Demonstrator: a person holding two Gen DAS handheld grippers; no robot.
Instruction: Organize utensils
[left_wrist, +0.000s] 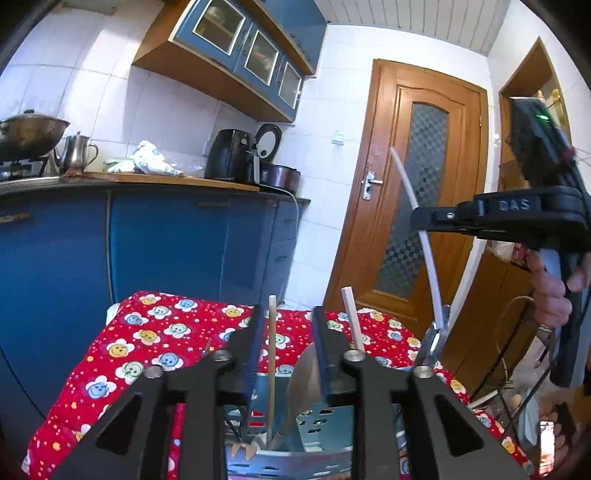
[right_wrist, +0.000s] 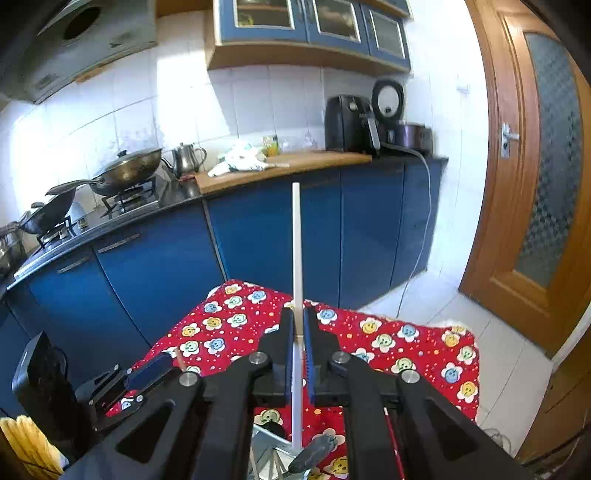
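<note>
My left gripper (left_wrist: 288, 310) stands open above a perforated metal utensil holder (left_wrist: 317, 424) on the red flowered cloth (left_wrist: 155, 332). A thin wooden stick (left_wrist: 272, 350) rises between its jaws without being pressed, and beside it sits a wooden spoon (left_wrist: 303, 380). A white chopstick (left_wrist: 352, 321) stands in the holder just right of the jaws. My right gripper (right_wrist: 298, 312) is shut on another long white chopstick (right_wrist: 297, 251), held upright above the holder (right_wrist: 264, 448). In the left wrist view the right gripper (left_wrist: 419, 218) hangs high at the right with that chopstick (left_wrist: 406, 184).
Blue kitchen cabinets (right_wrist: 155, 266) and a counter with woks (right_wrist: 125, 171), a kettle (right_wrist: 186, 157) and an air fryer (right_wrist: 347, 123) run behind the table. A wooden door (left_wrist: 413, 192) stands at the right. A dark grey handle (right_wrist: 314, 450) lies by the holder. A shiny metal piece (left_wrist: 436, 339) sticks up right of the holder.
</note>
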